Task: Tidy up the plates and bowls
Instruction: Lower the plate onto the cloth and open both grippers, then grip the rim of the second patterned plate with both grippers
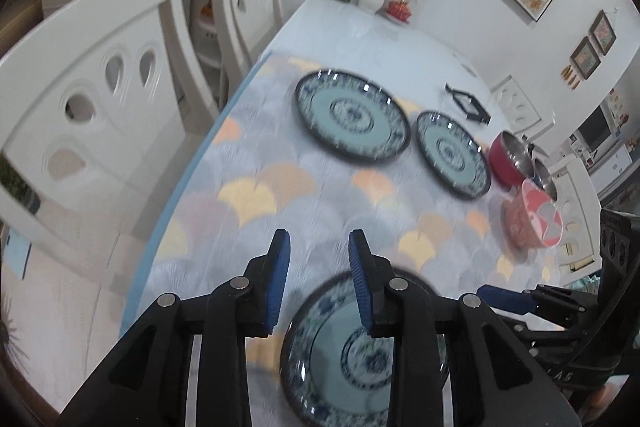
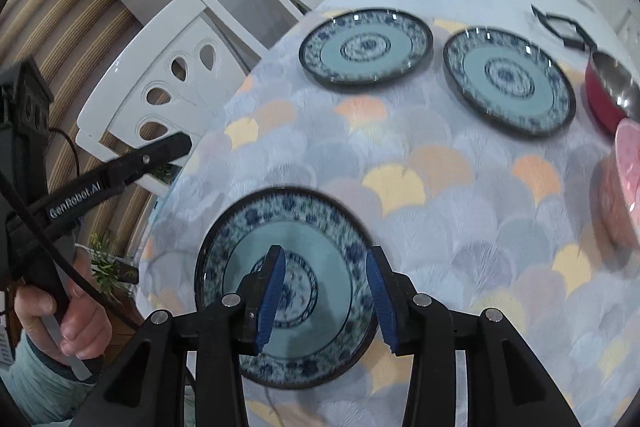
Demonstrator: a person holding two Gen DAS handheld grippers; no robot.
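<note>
Near plate (image 2: 286, 283): a round, shallow, glazed ceramic dish with a dark rim, a blue floral border and a pale teal centre, lying flat on the tablecloth (image 2: 420, 211) directly beneath both tongs. By its look it is stiff, fairly heavy, slick and breakable; the raised rim seems the only purchase, best pinched from opposite sides.

Right gripper (image 2: 326, 291): blue ribbed pads partly open, empty, above the plate's centre.

Left gripper (image 1: 318, 279): jaws slightly parted, empty, over the plate's far edge.

Ahead of the tongs: two matching plates, the far-left plate (image 2: 366, 45) and the far-right plate (image 2: 510, 81), lie side by side but apart.

Ahead and to the right: a red metal-lined bowl (image 2: 608, 95) and a pink bowl (image 2: 624, 183), close together.

The cloth is matt with a scalloped pastel pattern.
</note>
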